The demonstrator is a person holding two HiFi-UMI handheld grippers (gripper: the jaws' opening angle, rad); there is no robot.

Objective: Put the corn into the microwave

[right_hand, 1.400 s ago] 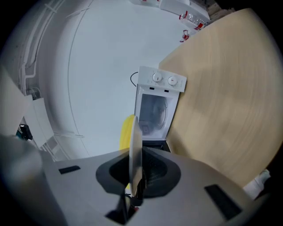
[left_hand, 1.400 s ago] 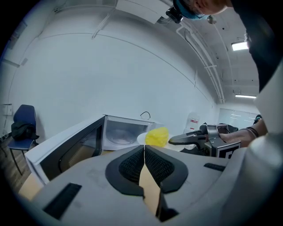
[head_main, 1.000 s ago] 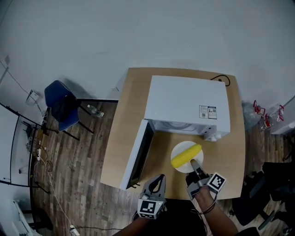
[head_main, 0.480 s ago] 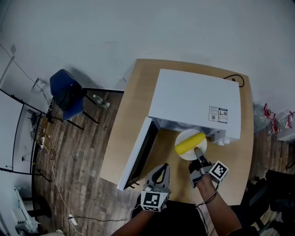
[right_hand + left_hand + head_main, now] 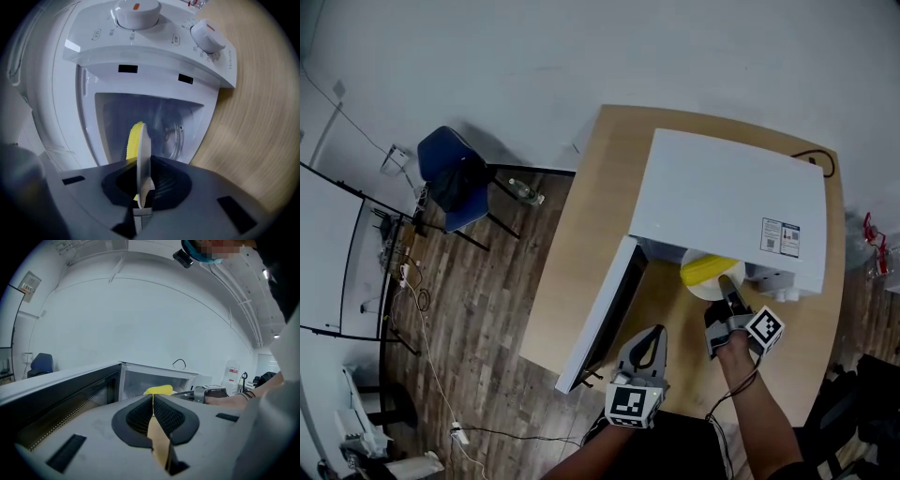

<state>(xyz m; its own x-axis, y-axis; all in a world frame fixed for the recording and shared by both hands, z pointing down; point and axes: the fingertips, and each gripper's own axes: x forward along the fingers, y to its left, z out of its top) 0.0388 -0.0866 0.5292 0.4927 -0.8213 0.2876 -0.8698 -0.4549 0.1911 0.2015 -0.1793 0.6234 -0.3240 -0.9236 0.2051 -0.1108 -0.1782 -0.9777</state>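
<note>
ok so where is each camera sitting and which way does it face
Head view: on the person's head, looking steeply down on the table and microwave; shows the left gripper, right gripper and right forearm.
Left gripper view: rides the left gripper, faces along its shut fingers towards the open microwave; the right forearm shows.
Right gripper view: rides the right gripper, faces into the microwave along fingers clamped on the plate; no arm shows.
Shared: the corn shows in all three.
</note>
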